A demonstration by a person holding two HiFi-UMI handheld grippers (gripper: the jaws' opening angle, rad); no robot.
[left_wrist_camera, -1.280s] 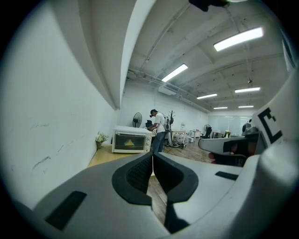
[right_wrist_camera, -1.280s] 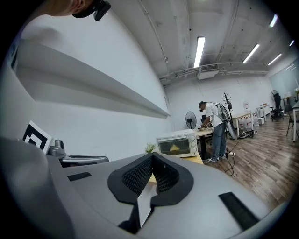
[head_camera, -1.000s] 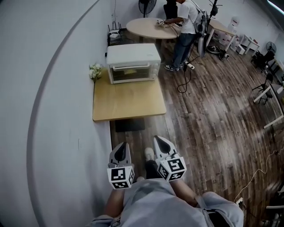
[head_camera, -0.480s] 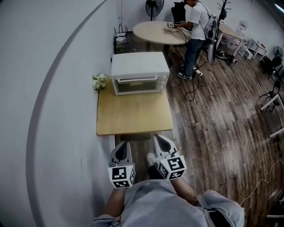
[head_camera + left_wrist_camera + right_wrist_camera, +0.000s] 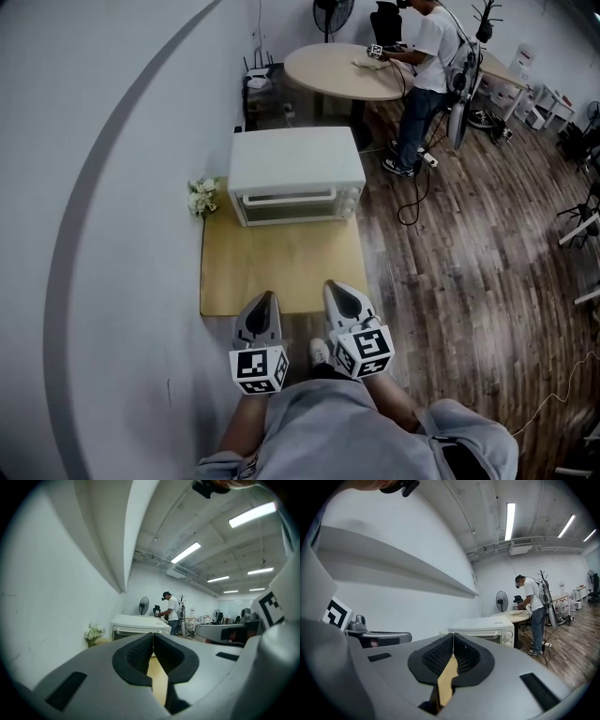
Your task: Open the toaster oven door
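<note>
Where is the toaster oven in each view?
Head view: toaster oven upper centre, on the wooden table, far end.
Left gripper view: toaster oven left of centre, above the jaws.
Right gripper view: toaster oven right of centre.
Shared landmark: standing fan behind it.

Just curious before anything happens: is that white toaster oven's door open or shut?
Shut. The door of the toaster oven stands upright, flush with its front, not folded down over the table.

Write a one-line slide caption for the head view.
Left tool and right tool, both shut, hover at the near edge of the wooden table; the white toaster oven beyond is closed.
</note>
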